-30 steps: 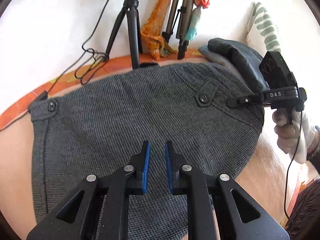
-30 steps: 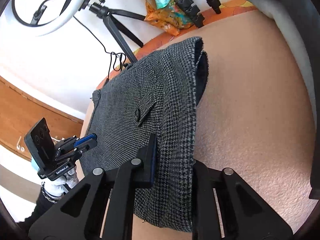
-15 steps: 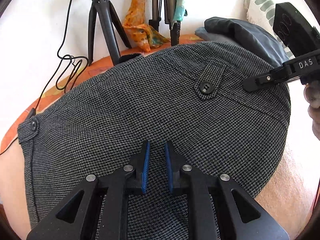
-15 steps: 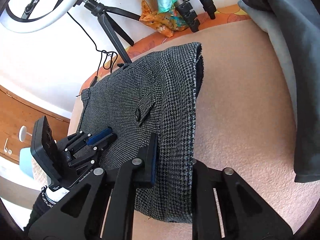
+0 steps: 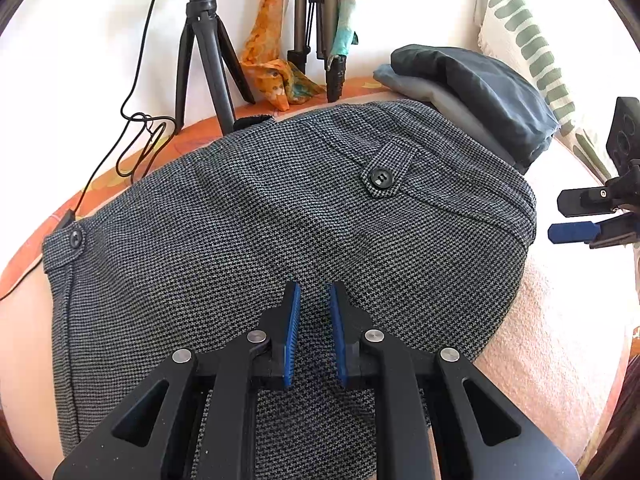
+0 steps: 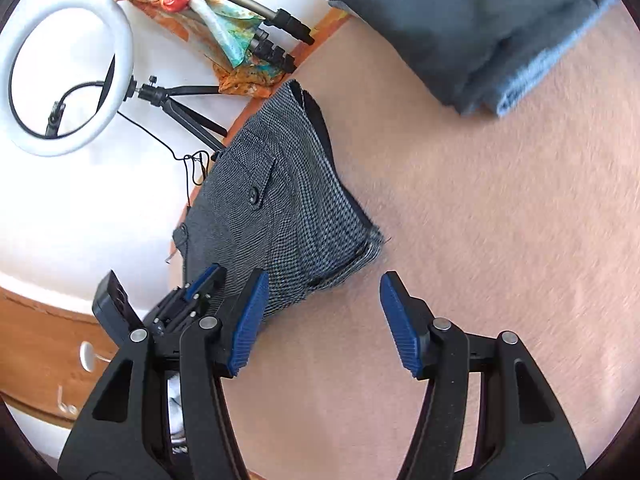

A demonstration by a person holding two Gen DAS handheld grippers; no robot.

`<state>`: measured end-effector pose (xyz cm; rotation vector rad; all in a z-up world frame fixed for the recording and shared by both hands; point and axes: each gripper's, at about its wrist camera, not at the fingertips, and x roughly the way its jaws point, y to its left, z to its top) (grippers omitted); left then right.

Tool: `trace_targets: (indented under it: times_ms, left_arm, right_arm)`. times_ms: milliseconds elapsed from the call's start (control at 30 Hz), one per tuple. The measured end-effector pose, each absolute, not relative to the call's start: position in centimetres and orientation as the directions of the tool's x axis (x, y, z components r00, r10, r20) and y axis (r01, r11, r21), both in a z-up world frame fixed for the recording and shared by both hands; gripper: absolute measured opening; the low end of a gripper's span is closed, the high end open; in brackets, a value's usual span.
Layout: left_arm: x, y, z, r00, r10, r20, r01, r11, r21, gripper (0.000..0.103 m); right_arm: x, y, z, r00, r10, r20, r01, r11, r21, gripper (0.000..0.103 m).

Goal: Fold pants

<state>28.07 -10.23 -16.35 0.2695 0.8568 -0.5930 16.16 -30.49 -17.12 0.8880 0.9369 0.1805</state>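
The grey houndstooth pants lie folded into a compact stack on the beige bed cover, buttoned pocket flap on top. My left gripper hovers over the near part of the pants, its blue pads a narrow gap apart with nothing between them. My right gripper is open wide and empty, just off the pants' near corner over the bare cover. It also shows at the right edge of the left wrist view, clear of the pants.
A folded dark blue and grey garment pile lies beyond the pants, also in the right wrist view. A patterned pillow lies at the far right. A ring light on a tripod and other stands with scarves stand by the wall.
My right gripper has let go of the pants' edge, opened wide and pulled back to the right. The pants now lie flat. My left gripper has backed away slightly, its gap unchanged.
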Motion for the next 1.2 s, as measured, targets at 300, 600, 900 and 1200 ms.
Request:
trace_targets:
  times_ms: [300,600,900,1200]
  left_arm:
    - [27.4,-11.4,-16.2,0.491,-0.407,-0.771,0.626,0.779,-0.012,0.014]
    - [27.1,-11.1,-17.6,0.468,-0.431,-0.772,0.635,0.771,-0.045,0.014]
    - [26.4,-4.6,-14.5,0.52,-0.471,-0.713,0.53,0.832,-0.163,0.014]
    - [25.7,6.7,-11.0,0.635,-0.453,-0.625,0.375,0.889,-0.264,0.014]
  right_arm:
    - [17.4,-29.2,-21.3,0.773,0.424,-0.471,0.344,0.344,0.874,0.065]
    - [19.0,-26.8,-17.3,0.776,0.316,-0.546,0.271,0.613,0.742,0.016]
    - [19.1,-21.1,-9.2,0.804,0.219,-0.552,0.092,0.872,0.48,0.014]
    - [20.0,-13.4,-5.1,0.791,0.242,-0.562,-0.08,0.951,0.297,0.013]
